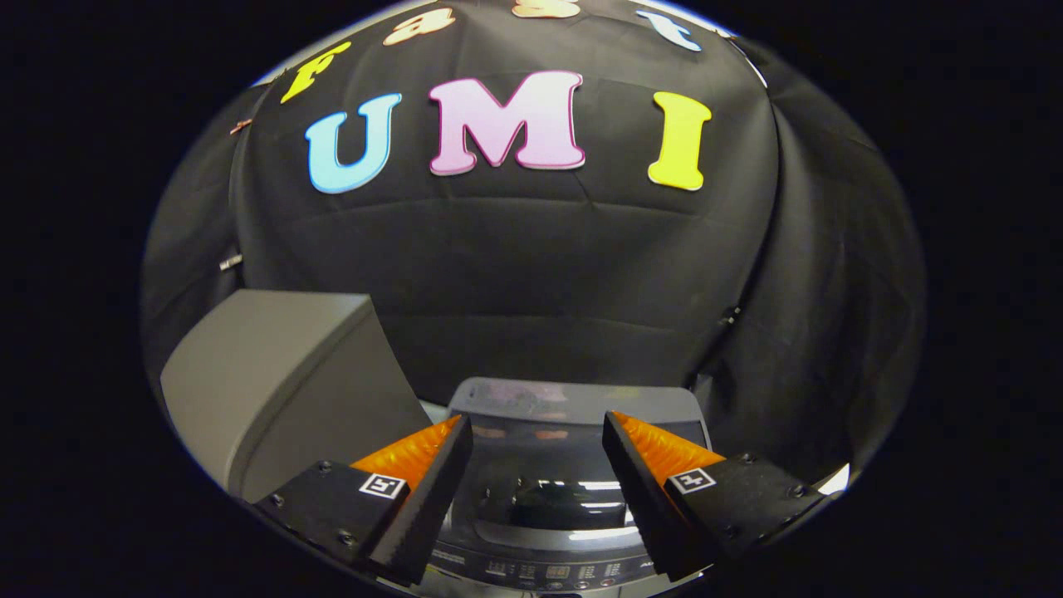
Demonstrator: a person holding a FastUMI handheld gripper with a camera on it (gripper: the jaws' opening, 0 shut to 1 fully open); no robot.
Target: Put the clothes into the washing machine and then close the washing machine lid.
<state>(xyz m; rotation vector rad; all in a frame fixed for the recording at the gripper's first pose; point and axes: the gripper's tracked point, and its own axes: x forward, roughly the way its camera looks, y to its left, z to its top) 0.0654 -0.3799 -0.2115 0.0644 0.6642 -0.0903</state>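
Washing machine (573,465) beyond spread empty claw (538,432), grey box (282,374) beside

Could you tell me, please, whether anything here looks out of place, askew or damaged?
Nothing stands out. The washing machine sits squarely beyond the open, empty gripper, its glossy lid lying flat and apparently shut, with the control panel at the near edge. A grey box stands beside the machine. No clothes, spill or damage can be seen.

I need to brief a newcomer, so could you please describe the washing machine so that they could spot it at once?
Against the black cloth wall stands a tall grey box. Right beside it, just beyond the open, empty gripper, sits the washing machine: lower, with a glossy dark lid and buttons along its near edge.
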